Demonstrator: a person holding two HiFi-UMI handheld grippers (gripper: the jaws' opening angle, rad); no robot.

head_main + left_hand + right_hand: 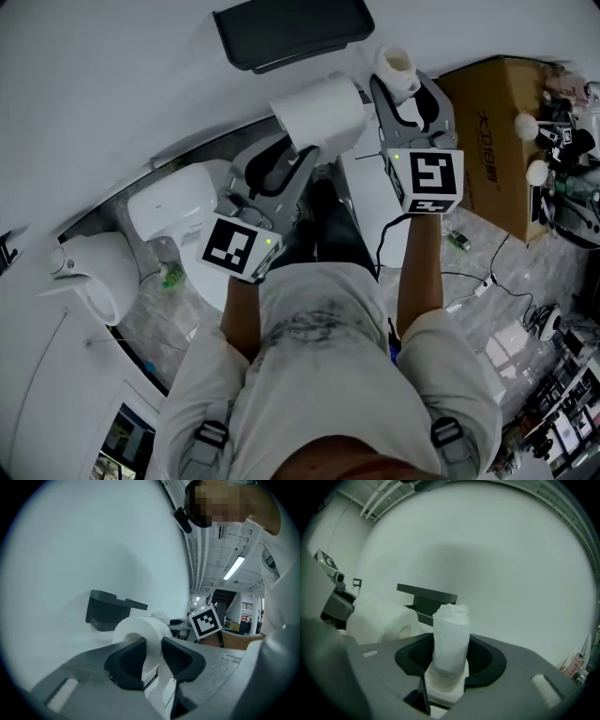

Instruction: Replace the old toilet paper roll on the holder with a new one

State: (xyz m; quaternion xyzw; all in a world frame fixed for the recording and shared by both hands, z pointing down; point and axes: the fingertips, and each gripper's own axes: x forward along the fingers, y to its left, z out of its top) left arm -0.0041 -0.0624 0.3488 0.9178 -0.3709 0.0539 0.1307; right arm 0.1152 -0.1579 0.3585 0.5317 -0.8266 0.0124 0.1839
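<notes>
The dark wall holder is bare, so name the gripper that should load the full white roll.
Left. The left gripper is clamped on the full white toilet paper roll, near the dark wall holder. The right gripper holds only the thin, nearly spent white roll.

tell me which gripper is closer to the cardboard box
Right. The right gripper, gripping the small roll, is right beside the cardboard box; the left gripper, gripping the full roll, is farther off, beyond the right one.
</notes>
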